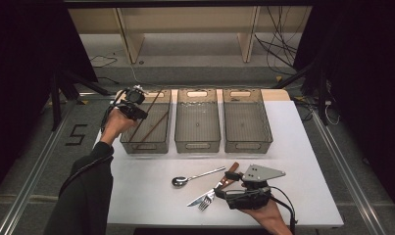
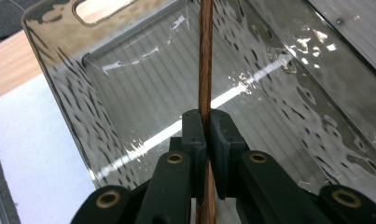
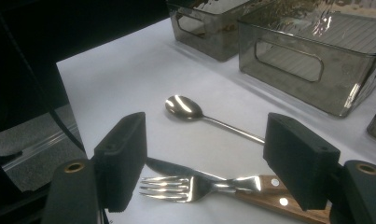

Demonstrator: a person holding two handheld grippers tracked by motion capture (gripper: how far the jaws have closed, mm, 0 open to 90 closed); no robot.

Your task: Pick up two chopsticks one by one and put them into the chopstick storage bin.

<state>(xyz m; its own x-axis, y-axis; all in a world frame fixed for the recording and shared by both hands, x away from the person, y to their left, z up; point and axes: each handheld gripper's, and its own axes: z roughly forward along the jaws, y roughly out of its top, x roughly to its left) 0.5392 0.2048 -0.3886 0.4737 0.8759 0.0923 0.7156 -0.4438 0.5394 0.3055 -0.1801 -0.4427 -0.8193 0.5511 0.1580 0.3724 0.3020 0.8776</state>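
Left fingers [image 2: 206, 133] clamp a chopstick [image 2: 205, 56] over the left bin [image 2: 55, 88]; right fingers [image 3: 209, 163] gape above the fork [image 3: 185, 186].

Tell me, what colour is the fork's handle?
Brown wood with silver rivets; the fork shows best in the right gripper view.

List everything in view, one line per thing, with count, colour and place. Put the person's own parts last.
table: one, white top, centre of the high view.
bins: three, smoky clear plastic, side by side at the table's far edge.
chopsticks: two, brown wood; one lies in the left bin, one is held over it.
spoon: one, silver, near middle of the table.
fork: one, silver with a wood handle, between the right gripper's jaws.
knife: one, silver blade, lying under the fork.
left gripper: black, shut on a chopstick above the left bin.
right gripper: black, open over the fork.
sleeve: dark, lower left.
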